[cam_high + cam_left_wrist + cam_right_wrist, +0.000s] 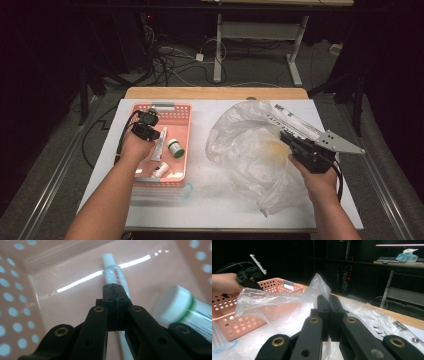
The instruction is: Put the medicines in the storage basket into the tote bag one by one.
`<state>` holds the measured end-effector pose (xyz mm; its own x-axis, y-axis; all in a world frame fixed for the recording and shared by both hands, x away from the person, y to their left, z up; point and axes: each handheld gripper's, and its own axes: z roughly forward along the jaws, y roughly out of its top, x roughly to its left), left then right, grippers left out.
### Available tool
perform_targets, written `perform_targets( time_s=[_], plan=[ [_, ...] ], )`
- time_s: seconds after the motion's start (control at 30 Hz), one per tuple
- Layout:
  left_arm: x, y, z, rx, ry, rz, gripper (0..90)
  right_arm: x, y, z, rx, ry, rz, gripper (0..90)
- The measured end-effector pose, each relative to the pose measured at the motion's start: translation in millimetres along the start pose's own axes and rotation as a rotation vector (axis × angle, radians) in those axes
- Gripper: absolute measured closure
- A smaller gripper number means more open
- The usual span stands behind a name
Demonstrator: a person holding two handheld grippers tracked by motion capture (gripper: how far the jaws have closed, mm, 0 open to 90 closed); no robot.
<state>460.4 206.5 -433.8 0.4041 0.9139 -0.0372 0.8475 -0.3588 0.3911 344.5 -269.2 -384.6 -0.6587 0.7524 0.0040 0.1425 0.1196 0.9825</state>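
A pink perforated basket (181, 108) sits on the left of the table. It holds a white tube (159, 146), a white bottle with a green cap (175, 148) and a small white item (160, 170). My left gripper (153, 134) hovers over the basket, pointing down, jaws shut with nothing between them. In the left gripper view its tips (115, 289) hang just above the tube (111, 267), and the bottle (180, 305) lies to the right. My right gripper (285, 138) is shut on a crumpled clear plastic bag (245, 150). The film (287, 302) rises from its closed tips (328, 299).
A white cover (225, 212) spreads over the table, with a wooden strip (215, 93) at the far edge. A clear plastic piece with a blue mark (184, 191) lies at the basket's near side. Printed labels (295, 122) show on the bag. Cables and desk legs stand beyond.
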Motion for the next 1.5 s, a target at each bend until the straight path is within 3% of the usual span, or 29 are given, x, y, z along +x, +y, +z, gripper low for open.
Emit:
perform_targets(
  time_s=[0.17, 0.37, 0.73, 0.87, 0.93, 1.0, 1.07, 1.13, 1.17, 1.3, 1.5],
  plan=[
    [-8.7, -10.4, -3.6, 0.056, -0.067, 0.061, 88.0, -0.9, 1.7, -3.5, -0.011, -0.010, 0.002, 90.0],
    [-11.6, -12.4, 3.3, 0.101, -0.091, 0.074, 88.0, -0.2, 1.6, -2.9, -0.008, -0.010, 0.003, 90.0],
    [-2.4, -14.4, 0.3, 0.098, -0.016, 0.064, 87.9, -1.1, 1.0, -5.5, -0.009, -0.018, 0.011, 90.0],
    [1.9, -13.2, -8.7, 0.013, -0.018, 0.049, 87.6, -1.2, 0.6, -5.4, -0.007, -0.016, 0.001, 90.0],
    [6.2, -11.8, -12.0, -0.055, -0.042, 0.036, 78.8, -1.1, 0.7, -5.2, -0.007, -0.017, 0.002, 90.0],
    [8.8, -10.6, -11.3, -0.092, -0.017, 0.035, 65.5, -1.1, 0.6, -4.8, -0.005, -0.017, 0.002, 90.0],
    [13.7, -9.0, -7.6, -0.103, -0.036, 0.008, 50.5, -1.0, 0.3, -4.0, -0.006, -0.017, 0.004, 90.0],
    [18.3, -7.1, -2.4, -0.087, -0.053, -0.037, 42.8, -1.0, -0.1, -4.0, -0.002, -0.016, 0.005, 90.0],
    [19.5, -6.3, 0.5, -0.079, -0.068, -0.039, 39.8, -1.0, -0.1, -4.0, -0.001, -0.016, 0.004, 90.0],
    [18.4, -3.9, 11.1, -0.056, -0.101, -0.017, 39.1, -0.3, 0.2, -3.7, -0.003, -0.015, 0.004, 90.0],
    [13.3, -2.3, 23.8, 0.003, -0.073, 0.030, 48.1, -0.8, 0.3, -3.8, -0.004, -0.018, 0.004, 90.0]
  ],
)
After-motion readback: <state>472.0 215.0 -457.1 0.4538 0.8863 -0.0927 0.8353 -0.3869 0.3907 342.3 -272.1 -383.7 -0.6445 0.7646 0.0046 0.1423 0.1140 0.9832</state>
